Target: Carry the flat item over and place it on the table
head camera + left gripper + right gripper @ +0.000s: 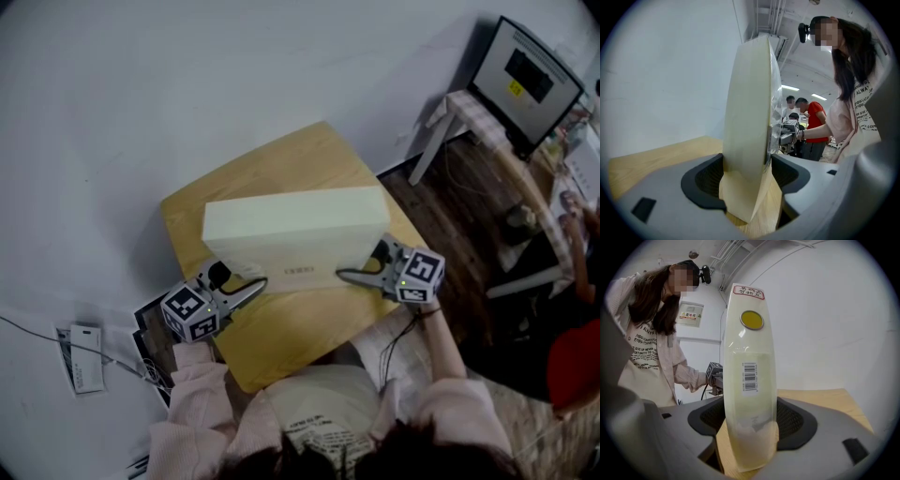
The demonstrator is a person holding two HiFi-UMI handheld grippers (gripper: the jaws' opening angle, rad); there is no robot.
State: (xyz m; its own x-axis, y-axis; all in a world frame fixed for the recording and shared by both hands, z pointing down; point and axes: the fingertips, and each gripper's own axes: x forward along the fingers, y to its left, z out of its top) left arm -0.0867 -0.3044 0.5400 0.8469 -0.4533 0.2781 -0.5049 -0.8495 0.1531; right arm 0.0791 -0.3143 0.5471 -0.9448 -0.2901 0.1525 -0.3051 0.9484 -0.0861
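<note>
A flat cream box (295, 234) stands on its long edge on the small wooden table (281, 342). Its bottom edge looks to rest on the tabletop. My left gripper (251, 289) holds the box's left end, and in the left gripper view the box (750, 126) fills the gap between both pads of that gripper (746, 176). My right gripper (354, 275) holds the right end. There the box end (750, 376), with a barcode label and a yellow sticker, sits tight between the jaws of the gripper (751, 420). Both grippers are shut on the box.
The table stands against a white wall. A monitor (530, 70) sits on a white side table at the upper right. Papers and a cable (84, 370) lie on the floor at left. Other people (813, 124) stand in the background.
</note>
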